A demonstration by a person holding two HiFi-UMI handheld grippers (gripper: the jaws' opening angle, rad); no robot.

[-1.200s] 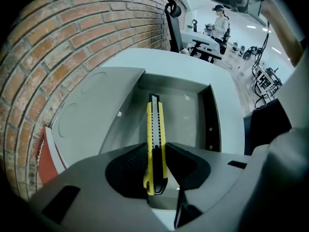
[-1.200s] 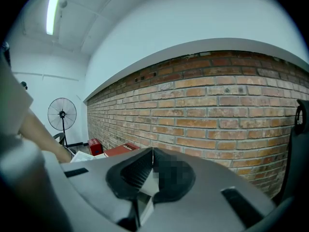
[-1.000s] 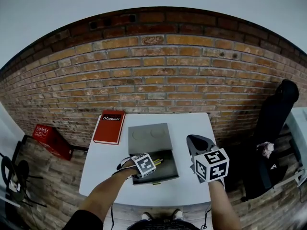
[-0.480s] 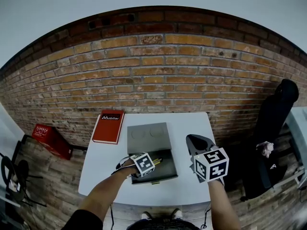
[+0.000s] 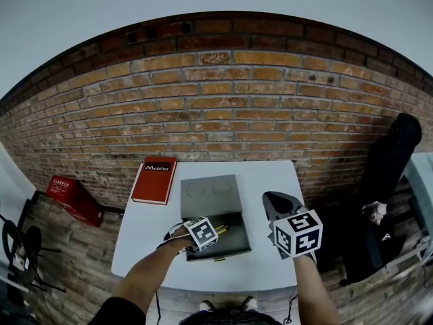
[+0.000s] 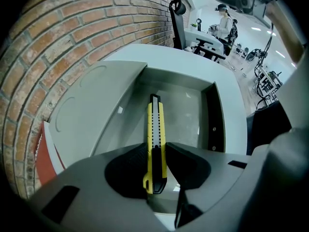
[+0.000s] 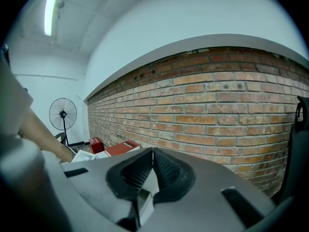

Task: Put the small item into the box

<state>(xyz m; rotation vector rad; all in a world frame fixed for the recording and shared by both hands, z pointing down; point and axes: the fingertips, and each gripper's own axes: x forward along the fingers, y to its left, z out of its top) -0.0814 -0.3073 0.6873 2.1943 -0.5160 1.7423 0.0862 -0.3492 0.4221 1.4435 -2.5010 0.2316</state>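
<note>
A yellow and black utility knife (image 6: pixel 155 144) is clamped between the jaws of my left gripper (image 6: pixel 156 170), and its tip reaches out over the open grey box (image 6: pixel 193 117). In the head view the left gripper (image 5: pixel 215 232) hangs over the box's tray (image 5: pixel 233 239), with the knife (image 5: pixel 222 229) poking from it. The box lid (image 5: pixel 210 189) lies open behind the tray. My right gripper (image 5: pixel 277 205) is held to the right of the box, above the white table (image 5: pixel 145 232). Its jaws (image 7: pixel 152 166) are pressed together with nothing between them.
A red book (image 5: pixel 155 179) lies on the table's back left corner. A red crate (image 5: pixel 73 198) stands on the wooden floor to the left. A brick wall (image 5: pixel 223 107) runs behind the table, and a black office chair (image 5: pixel 389 161) stands at the right.
The left gripper with the knife has stayed over the box tray, shifting only slightly. The right gripper has not moved.
</note>
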